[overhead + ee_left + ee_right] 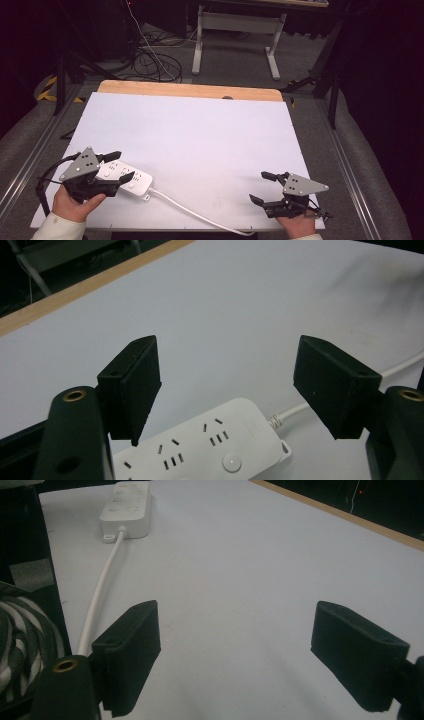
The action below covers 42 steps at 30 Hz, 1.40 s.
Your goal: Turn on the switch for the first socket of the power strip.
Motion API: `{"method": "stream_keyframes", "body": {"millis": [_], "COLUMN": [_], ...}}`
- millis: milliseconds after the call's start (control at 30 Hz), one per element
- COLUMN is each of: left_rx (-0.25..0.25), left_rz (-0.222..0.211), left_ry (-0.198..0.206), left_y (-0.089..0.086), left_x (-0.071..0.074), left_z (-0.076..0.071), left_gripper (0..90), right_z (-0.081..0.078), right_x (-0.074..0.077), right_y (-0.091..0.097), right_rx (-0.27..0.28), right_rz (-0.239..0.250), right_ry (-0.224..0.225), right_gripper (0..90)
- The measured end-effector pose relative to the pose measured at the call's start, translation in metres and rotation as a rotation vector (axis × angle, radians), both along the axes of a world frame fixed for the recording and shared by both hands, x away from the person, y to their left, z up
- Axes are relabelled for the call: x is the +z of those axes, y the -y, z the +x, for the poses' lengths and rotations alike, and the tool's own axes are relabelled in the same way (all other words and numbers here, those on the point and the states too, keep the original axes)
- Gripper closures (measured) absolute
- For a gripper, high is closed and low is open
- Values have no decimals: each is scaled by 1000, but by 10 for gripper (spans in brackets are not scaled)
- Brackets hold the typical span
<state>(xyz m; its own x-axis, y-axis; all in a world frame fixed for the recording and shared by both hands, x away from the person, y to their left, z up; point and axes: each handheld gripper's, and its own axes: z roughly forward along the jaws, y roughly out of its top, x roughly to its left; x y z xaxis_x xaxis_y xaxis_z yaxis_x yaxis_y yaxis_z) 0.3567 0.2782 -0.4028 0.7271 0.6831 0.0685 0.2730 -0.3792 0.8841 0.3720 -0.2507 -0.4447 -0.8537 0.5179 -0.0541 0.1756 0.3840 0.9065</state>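
White power strip (125,178) beneath wide-open left tool (120,165), right tool (262,187) wide, empty.

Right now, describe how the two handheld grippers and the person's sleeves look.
Both the left gripper and the right gripper are black, each with two blocky, flat-faced jaws and a grey three-cornered plate dotted with small holes on top. A black cable trails from the left one. The sleeves are cream-coloured.
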Motion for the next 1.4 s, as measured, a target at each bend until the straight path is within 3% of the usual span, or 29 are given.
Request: {"method": "stream_keyframes", "body": {"millis": [133,467,733,1100,1300,1400], "left_rx": [16,44,46,42,34,41], "left_rz": [-26,-5,-27,-8,35,25], "left_ry": [10,39,-14,-68,-90,-82], "left_y": [-9,-20,-33,-45,-49,-50], "left_x": [-6,-20,-36,-54,-61,-61], "left_z": [-5,-14,-16,-18,-20,-21], "left_gripper": [261,239,221,208,203,206], "right_z": [0,0,0,0,1,1], "right_x": [0,0,-1,-2,-2,-3], "right_y": [0,0,0,0,0,0], "right_rx": [3,3,3,-1,-2,-3], "right_rz": [-6,-4,-2,-2,0,-2], "right_ry": [2,0,-2,-7,-10,-13], "right_gripper": [203,202,200,198,197,197]}}
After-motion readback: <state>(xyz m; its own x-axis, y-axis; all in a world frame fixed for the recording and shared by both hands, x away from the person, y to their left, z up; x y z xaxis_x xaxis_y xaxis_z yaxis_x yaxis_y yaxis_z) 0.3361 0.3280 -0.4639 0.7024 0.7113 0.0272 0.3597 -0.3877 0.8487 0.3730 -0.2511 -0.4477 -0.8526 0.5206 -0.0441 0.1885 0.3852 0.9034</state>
